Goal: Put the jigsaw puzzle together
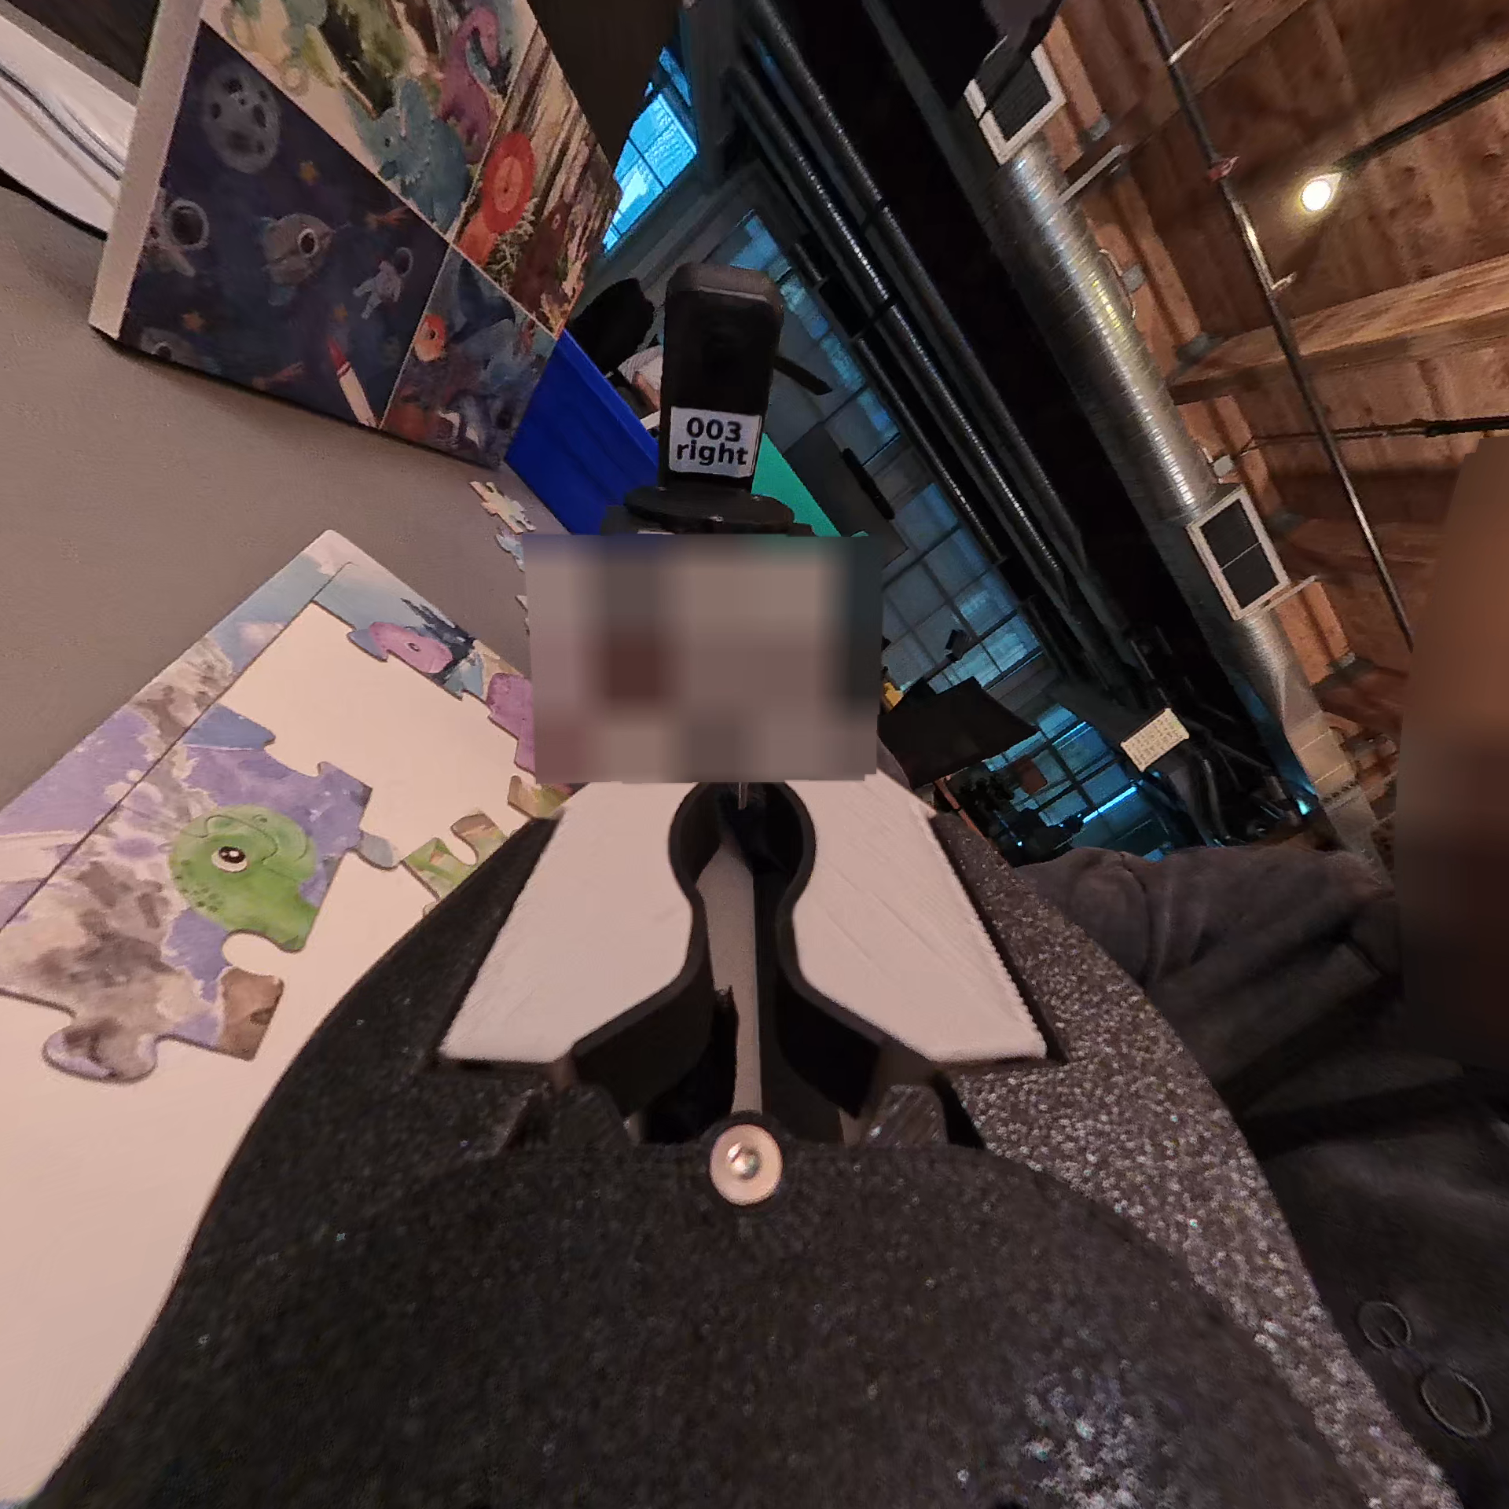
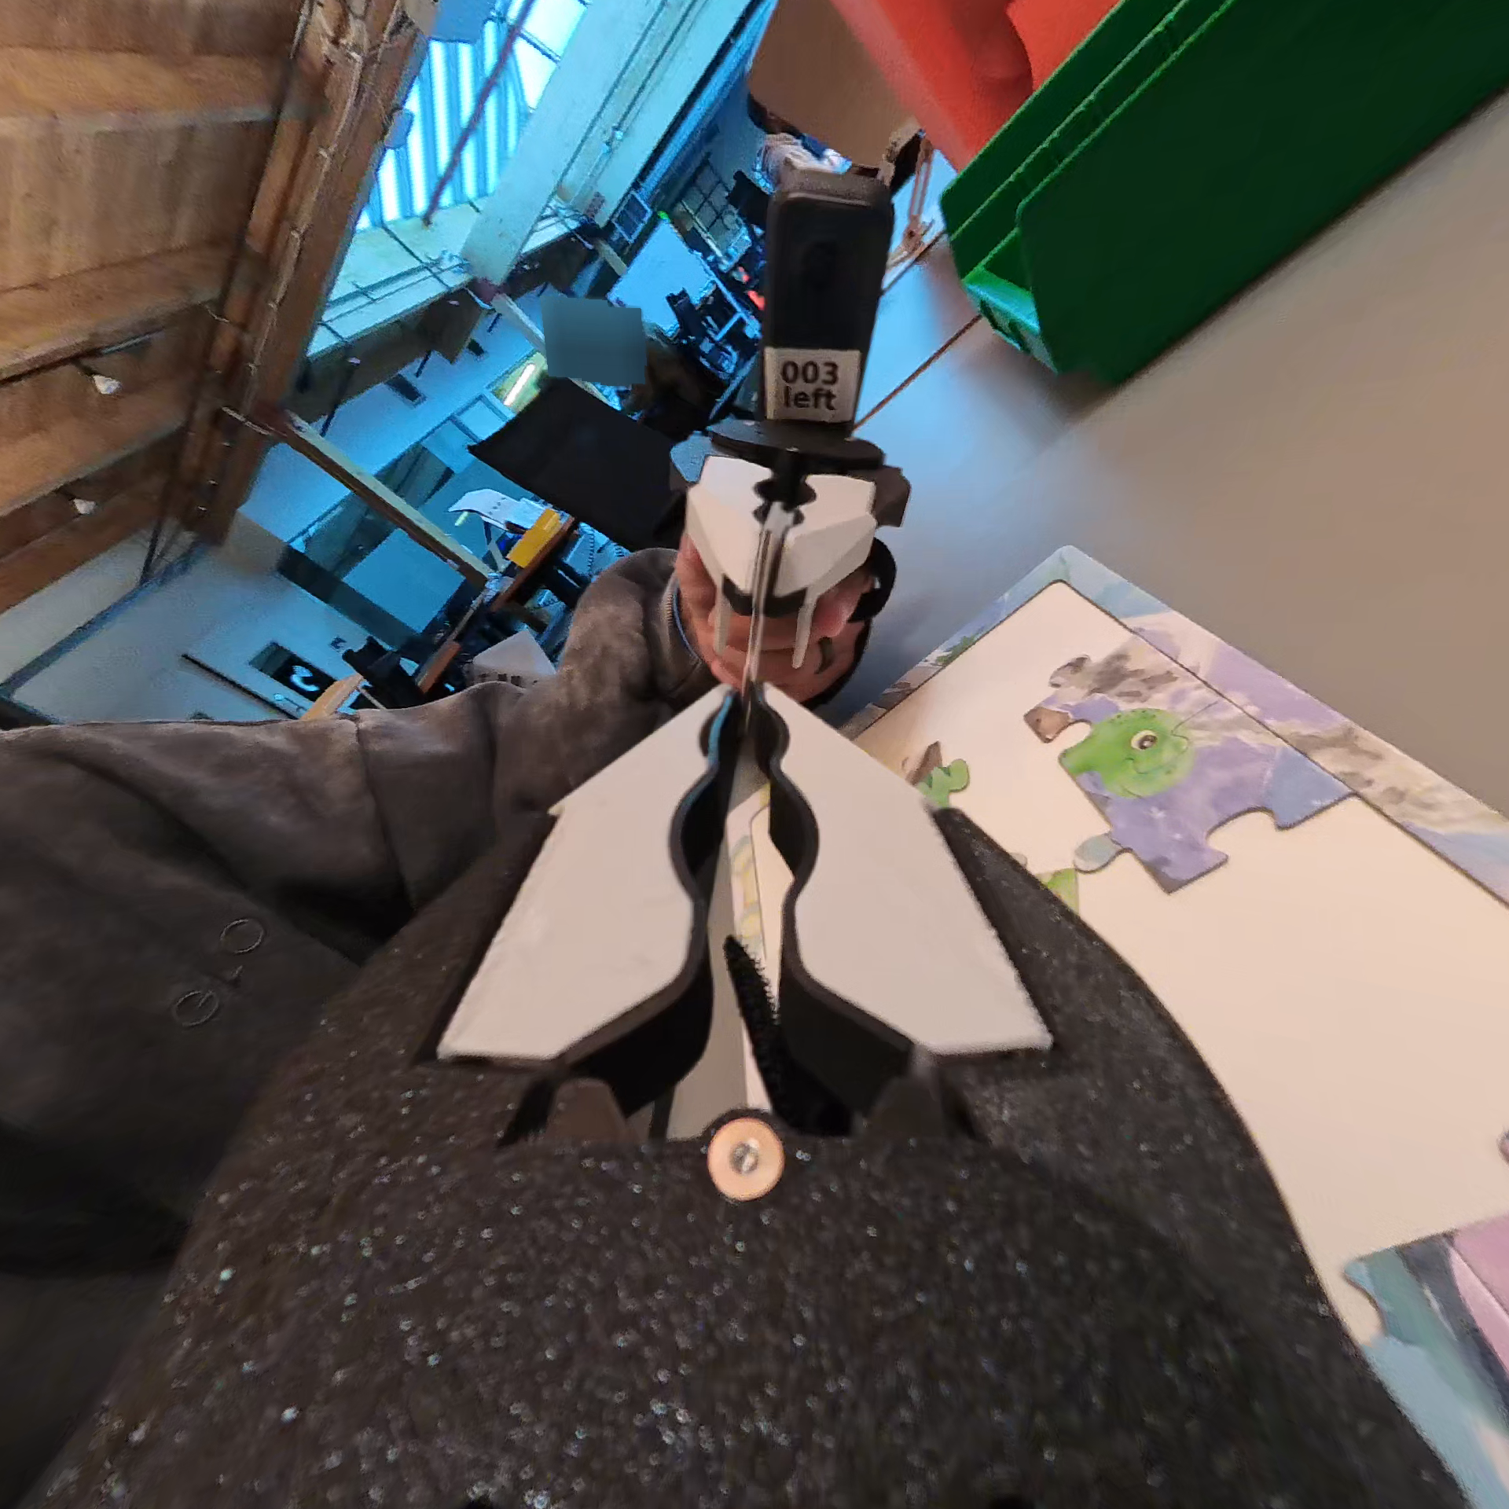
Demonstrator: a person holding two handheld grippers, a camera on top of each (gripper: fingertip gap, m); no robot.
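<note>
The left gripper (image 1: 743, 796) is clenched on a thin cardboard jigsaw piece (image 1: 739, 939), which is seen edge-on as a grey strip between the white fingers. The same piece is pinched from the opposite side by the right gripper (image 2: 739, 704), so it is held between the two tools, which meet tip to tip above the near edge of the puzzle. In the right wrist view the left gripper is seen at 12 o'clock, with a hand (image 2: 710, 620) wrapped behind it.

In the left wrist view, the white puzzle tray with a printed border (image 1: 392, 694) is found at 9 o'clock on the grey table (image 1: 163, 490). A joined cluster of purple pieces bearing a green dinosaur (image 1: 237, 865) is set against its border. A few loose pieces (image 1: 498, 498) are scattered at 11 o'clock. Beyond them, the illustrated puzzle box (image 1: 327, 204) is propped up, with a blue plastic bin (image 1: 571, 425) just beside it.

In the right wrist view, stacked green plastic bins (image 2: 1225, 188) are placed at 1 o'clock.
</note>
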